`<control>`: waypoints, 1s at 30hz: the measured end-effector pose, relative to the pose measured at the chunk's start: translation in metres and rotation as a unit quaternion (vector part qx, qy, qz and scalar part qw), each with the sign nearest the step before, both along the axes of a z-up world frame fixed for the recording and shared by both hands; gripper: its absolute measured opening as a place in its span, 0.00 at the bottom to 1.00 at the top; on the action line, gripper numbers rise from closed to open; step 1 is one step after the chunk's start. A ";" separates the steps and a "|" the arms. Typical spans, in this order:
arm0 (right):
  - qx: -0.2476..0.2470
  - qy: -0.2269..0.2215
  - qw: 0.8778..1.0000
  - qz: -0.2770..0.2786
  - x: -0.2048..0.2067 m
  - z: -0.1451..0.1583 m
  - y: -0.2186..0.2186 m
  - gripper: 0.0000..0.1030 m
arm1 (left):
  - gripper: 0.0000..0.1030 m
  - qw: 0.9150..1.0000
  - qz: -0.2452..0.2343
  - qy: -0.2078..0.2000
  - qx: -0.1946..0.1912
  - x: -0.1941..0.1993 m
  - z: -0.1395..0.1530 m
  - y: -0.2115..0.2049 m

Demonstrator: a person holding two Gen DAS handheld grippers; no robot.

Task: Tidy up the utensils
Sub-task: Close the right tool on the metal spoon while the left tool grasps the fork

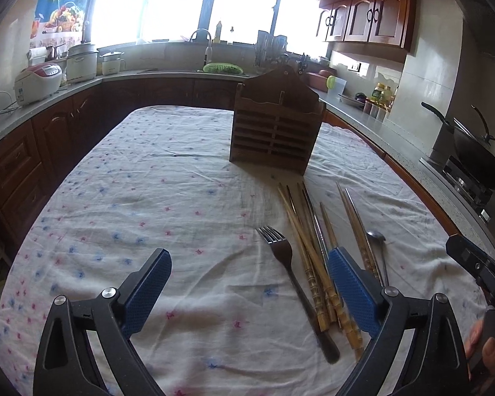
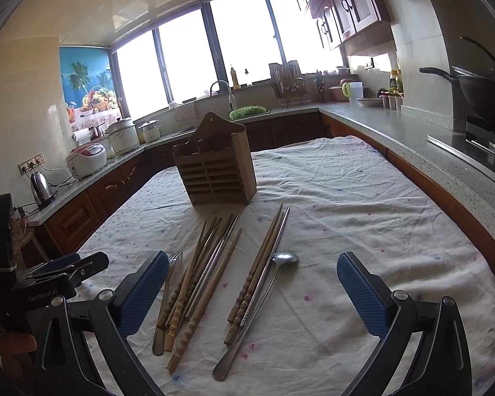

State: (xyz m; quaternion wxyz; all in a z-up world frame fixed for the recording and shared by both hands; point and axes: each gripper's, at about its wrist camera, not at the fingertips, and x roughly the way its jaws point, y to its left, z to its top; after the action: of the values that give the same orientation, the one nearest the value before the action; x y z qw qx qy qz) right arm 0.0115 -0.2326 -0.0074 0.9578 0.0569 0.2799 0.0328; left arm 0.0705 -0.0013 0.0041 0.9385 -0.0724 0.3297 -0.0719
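Note:
A brown wooden slatted utensil holder (image 1: 275, 125) (image 2: 216, 168) stands upright on the cloth-covered table. In front of it lie several bamboo and metal chopsticks (image 1: 308, 247) (image 2: 201, 277), a steel fork (image 1: 288, 270) (image 2: 168, 283) and a steel spoon (image 1: 378, 247) (image 2: 264, 297). My left gripper (image 1: 249, 274) is open and empty, low over the cloth, with the fork between its fingers. My right gripper (image 2: 252, 280) is open and empty, with chopsticks and spoon between its fingers. The left gripper also shows in the right wrist view (image 2: 62, 270).
The table wears a white flower-print cloth (image 1: 132, 198) (image 2: 363, 204). Counters ring it: a rice cooker (image 1: 38, 82), pots, a sink with a green basket (image 1: 222, 67), a wok on the stove (image 1: 478, 151), a kettle (image 2: 41, 184).

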 end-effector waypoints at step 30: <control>0.179 0.202 0.963 0.020 0.095 -0.078 -0.050 0.11 | 0.16 0.972 -0.095 0.161 -0.140 0.151 -0.071 -0.001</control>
State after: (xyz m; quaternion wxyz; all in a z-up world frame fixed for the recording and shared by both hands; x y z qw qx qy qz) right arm 0.1068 -0.2826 -0.0852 0.8545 0.2271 0.4586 0.0891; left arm 0.2218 -0.0021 -0.0672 0.8425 -0.1822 0.4684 -0.1939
